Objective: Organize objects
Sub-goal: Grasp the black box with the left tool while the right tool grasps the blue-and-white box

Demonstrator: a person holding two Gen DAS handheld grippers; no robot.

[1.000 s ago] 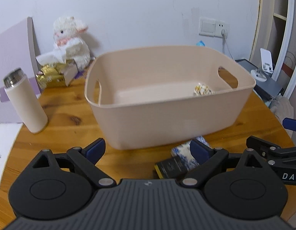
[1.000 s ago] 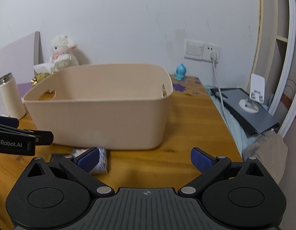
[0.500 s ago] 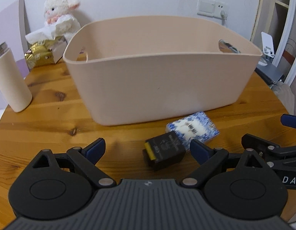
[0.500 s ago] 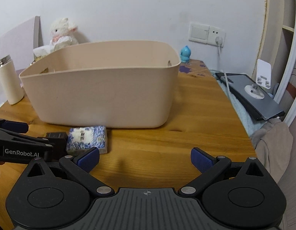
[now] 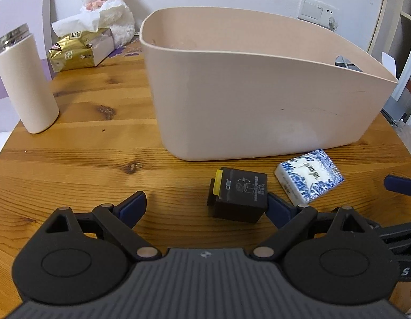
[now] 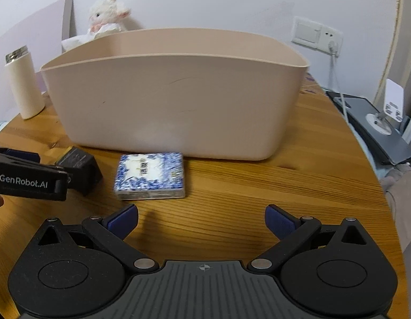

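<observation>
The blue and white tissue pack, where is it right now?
The blue-and-white patterned tissue pack lies flat on the wooden table, in front of the beige plastic bin, right of the small black box.

The right tongs gape wide just short of the blue-patterned packet, below the beige bin.

Storage bin: plain pale beige; tissue pack: white with a blue floral print; small box: black with a yellow end strip (grey printed markings on top). Table: knotted orange-brown pine; flask: cream with a silver cap; plush lamb: white, pink-eared; gripper finger pads: dark blue.
</observation>
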